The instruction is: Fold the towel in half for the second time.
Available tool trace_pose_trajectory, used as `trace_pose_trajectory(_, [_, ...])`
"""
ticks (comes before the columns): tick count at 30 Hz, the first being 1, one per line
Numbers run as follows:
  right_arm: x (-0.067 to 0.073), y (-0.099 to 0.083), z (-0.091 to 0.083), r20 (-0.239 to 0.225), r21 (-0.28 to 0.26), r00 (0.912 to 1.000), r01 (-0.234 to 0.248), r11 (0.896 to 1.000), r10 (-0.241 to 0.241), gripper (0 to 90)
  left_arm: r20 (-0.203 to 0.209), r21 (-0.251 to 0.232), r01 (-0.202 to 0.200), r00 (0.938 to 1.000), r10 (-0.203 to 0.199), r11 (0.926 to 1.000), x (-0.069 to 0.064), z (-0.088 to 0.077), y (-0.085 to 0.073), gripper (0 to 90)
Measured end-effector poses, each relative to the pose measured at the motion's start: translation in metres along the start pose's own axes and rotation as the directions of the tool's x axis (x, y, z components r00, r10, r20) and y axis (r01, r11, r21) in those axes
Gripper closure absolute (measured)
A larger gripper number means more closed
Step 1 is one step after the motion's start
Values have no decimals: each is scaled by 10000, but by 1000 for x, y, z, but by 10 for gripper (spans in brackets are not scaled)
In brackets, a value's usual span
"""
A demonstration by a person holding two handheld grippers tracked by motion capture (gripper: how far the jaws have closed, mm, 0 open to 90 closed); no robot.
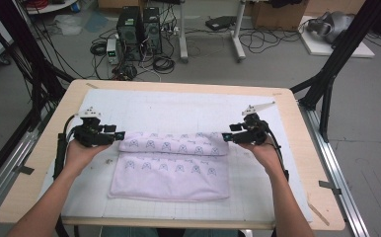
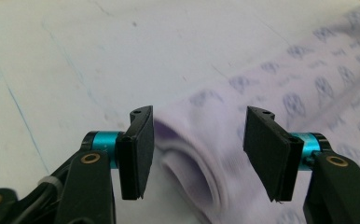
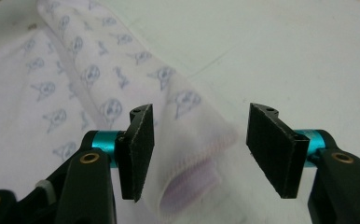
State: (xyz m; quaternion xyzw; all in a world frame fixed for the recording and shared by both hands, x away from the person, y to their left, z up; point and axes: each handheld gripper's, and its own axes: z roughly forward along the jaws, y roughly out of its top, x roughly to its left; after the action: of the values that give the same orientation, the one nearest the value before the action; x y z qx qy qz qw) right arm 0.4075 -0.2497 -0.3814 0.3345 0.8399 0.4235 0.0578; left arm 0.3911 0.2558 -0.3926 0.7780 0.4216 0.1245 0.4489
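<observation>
Cloth (image 1: 171,168) folded, mid-frame on white mat (image 1: 178,106). Left gripper (image 1: 121,135) and right gripper (image 1: 224,137) at the fold's ends, jaws apart, pads off fabric.

Your forearms (image 1: 40,207) are cut off at the six o'clock edge. In the left gripper view the cloth (image 2: 262,93) blurs toward two o'clock, its print unreadable.
</observation>
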Motion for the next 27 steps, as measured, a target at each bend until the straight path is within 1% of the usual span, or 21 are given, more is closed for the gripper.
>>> trace_pose_trajectory(1, [-2, 4, 4, -14, 84, 10000, -30, 10000, 31, 402, -33, 180, 64, 10000, -64, 9998, 1, 8, 6, 427])
trace_pose_trajectory(3, [-6, 8, 15, -113, 413, 9998, -180, 9990, 185, 394, -91, 496, 91, 9999, -87, 9987, 3, 20, 11, 423])
trace_pose_trajectory(5, [-10, 8, 27, -326, 768, 9989, -323, 9965, 348, 406, -44, 1180, 197, 9998, -193, 9928, 6, 36, 12, 433])
trace_pose_trajectory(6, [-12, 7, 31, -478, 915, 9980, -362, 9951, 407, 446, -3, 1402, 204, 9998, -205, 9899, 7, 40, 11, 459])
trace_pose_trajectory(7, [-12, 6, 33, -644, 1057, 9967, -429, 9935, 499, 507, 75, 1676, 228, 9997, -244, 9856, 8, 44, 10, 506])
trace_pose_trajectory(8, [-12, 5, 36, -785, 1186, 9958, -370, 9922, 465, 576, 251, 1934, 195, 9994, -249, 9809, 9, 47, 8, 606])
trace_pose_trajectory(9, [-12, 4, 37, -954, 1335, 9945, -303, 9906, 432, 679, 480, 2266, 122, 9986, -237, 9739, 11, 49, 5, 718])
trace_pose_trajectory(10, [-10, 4, 38, -1153, 1397, 9930, -80, 9902, 243, 745, 538, 2352, 70, 9983, -202, 9719, 11, 49, 4, 790])
trace_pose_trajectory(11, [-9, 4, 37, -1222, 1406, 9924, 26, 9901, 147, 792, 543, 2272, 4, 9984, -131, 9738, 11, 47, 4, 860])
trace_pose_trajectory(12, [-7, 4, 36, -1250, 1366, 9922, 136, 9905, 37, 804, 480, 1926, -48, 9988, -46, 9813, 10, 43, 3, 887])
trace_pose_trajectory(13, [-5, 5, 34, -1259, 1251, 9920, 174, 9920, -15, 810, 514, 1770, -65, 9987, -27, 9842, 10, 39, 4, 895])
trace_pose_trajectory(14, [-3, 6, 32, -1252, 1206, 9921, 244, 9924, -92, 814, 526, 1426, -80, 9986, 5, 9897, 7, 31, 5, 896])
trace_pose_trajectory(16, [3, 8, 26, -1188, 1033, 9924, 448, 9936, -323, 816, 490, 922, -155, 9987, 110, 9956, 3, 18, 6, 896])
trace_pose_trajectory(19, [14, 10, 13, -1233, 566, 9895, 823, 9950, -749, 817, 532, 261, -261, 9983, 246, 9993, -3, -3, 2, 897])
trace_pose_trajectory(20, [19, 9, 8, -1285, 474, 9877, 964, 9942, -896, 816, 604, 182, -226, 9979, 215, 9996, -5, -8, 0, 897])
trace_pose_trajectory(21, [23, 8, 5, -1247, 386, 9873, 1041, 9938, -985, 815, 619, 280, -288, 9977, 270, 9992, -5, -10, -1, 897])
trace_pose_trajectory(22, [25, 6, 4, -1222, 403, 9869, 1109, 9930, -1052, 812, 463, 423, -285, 9986, 266, 9987, -4, -9, -1, 894])
trace_pose_trajectory(23, [25, 5, 4, -1122, 597, 9875, 1182, 9912, -1110, 806, 275, 383, -101, 9996, 91, 9992, -2, -6, 0, 826])
trace_pose_trajectory(24, [24, 3, 6, -1053, 713, 9890, 1121, 9911, -1042, 804, 276, 372, 109, 9995, -119, 9992, 0, -2, 0, 744])
trace_pose_trajectory(26, [20, 2, 10, -1065, 725, 9903, 967, 9927, -887, 804, 165, 774, 229, 9996, -242, 9967, 4, 12, 1, 670])
trace_pose_trajectory(27, [19, 1, 12, -1023, 710, 9909, 956, 9929, -880, 801, 27, 1238, 179, 9998, -183, 9922, 5, 23, 1, 642])
